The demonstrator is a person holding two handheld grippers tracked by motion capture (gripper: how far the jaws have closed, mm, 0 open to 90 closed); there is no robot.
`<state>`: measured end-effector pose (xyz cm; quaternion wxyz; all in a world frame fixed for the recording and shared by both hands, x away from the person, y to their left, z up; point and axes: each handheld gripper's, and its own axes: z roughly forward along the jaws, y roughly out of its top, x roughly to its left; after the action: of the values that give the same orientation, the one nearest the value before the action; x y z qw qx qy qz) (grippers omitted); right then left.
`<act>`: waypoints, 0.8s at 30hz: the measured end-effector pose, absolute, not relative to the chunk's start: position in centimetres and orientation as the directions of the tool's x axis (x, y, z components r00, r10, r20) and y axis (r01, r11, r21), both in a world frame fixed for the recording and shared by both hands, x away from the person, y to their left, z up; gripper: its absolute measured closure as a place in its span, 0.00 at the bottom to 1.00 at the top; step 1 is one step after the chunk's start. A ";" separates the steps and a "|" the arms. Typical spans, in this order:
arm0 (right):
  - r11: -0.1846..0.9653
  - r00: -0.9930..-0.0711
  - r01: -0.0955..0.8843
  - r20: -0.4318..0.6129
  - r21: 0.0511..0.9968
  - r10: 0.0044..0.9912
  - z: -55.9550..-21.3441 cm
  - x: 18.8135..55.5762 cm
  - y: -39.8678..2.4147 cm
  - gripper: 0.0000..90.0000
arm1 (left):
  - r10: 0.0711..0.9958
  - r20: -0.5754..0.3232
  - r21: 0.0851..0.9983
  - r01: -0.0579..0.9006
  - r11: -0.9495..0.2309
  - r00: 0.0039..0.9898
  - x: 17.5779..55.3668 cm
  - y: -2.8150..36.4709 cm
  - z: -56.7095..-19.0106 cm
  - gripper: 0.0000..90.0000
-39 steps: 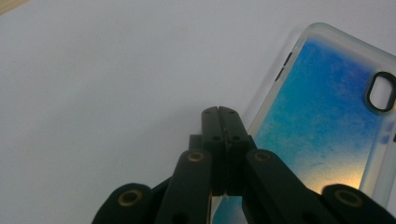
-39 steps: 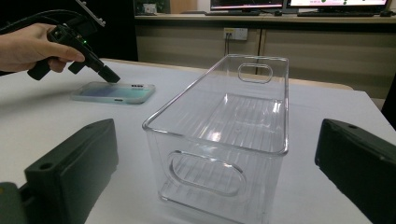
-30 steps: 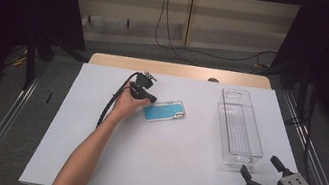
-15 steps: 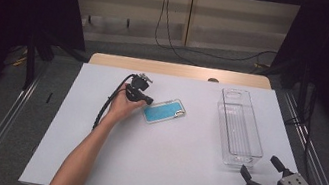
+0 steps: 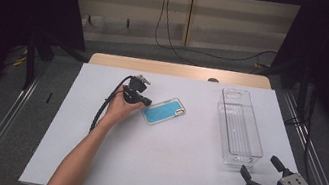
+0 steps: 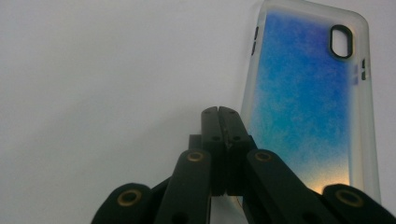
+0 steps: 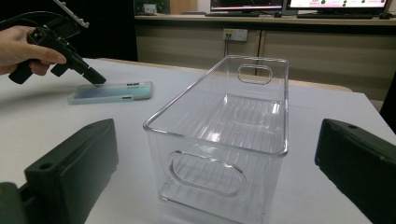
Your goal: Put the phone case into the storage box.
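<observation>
Left tool: jaws are pressed together with nothing between them; the tip is seen at the phone case's near-left edge.
Phone case: laid flat on the white tabletop, at 3 o'clock of the left tool, touching or just beside its tip.
Right tool: jaws are spread wide and empty, at the tabletop's 5 o'clock corner.
Clear bin: placed at 12 o'clock of the right tool, well apart from the phone case.

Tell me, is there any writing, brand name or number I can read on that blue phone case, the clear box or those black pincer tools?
None can be read.
Phone case: blue and frosted, no lettering shows.
Clear bin: plain plastic, no label.
Left gripper and right gripper: no markings legible.
Screens at the back of the right gripper view: too small and blurred to read.
</observation>
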<state>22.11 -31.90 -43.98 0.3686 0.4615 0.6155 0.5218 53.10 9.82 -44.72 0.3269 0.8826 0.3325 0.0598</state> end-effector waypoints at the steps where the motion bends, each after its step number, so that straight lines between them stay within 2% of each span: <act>1: 0.030 -0.303 0.184 0.027 0.982 0.953 -44.0 22.1 -31.9 0.00 | 0.629 -0.122 0.618 0.555 -0.557 0.768 53.0 9.8 -44.7 1.00; 24: 0.051 -0.308 0.182 0.007 0.982 0.951 -44.0 22.1 -31.9 0.00 | 0.625 -0.108 0.614 0.546 -0.571 0.774 52.2 10.0 -44.7 1.00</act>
<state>22.13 -31.85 -43.98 0.3723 0.4553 0.6221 0.5168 52.17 10.04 -44.65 0.3243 0.8841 0.3310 0.0606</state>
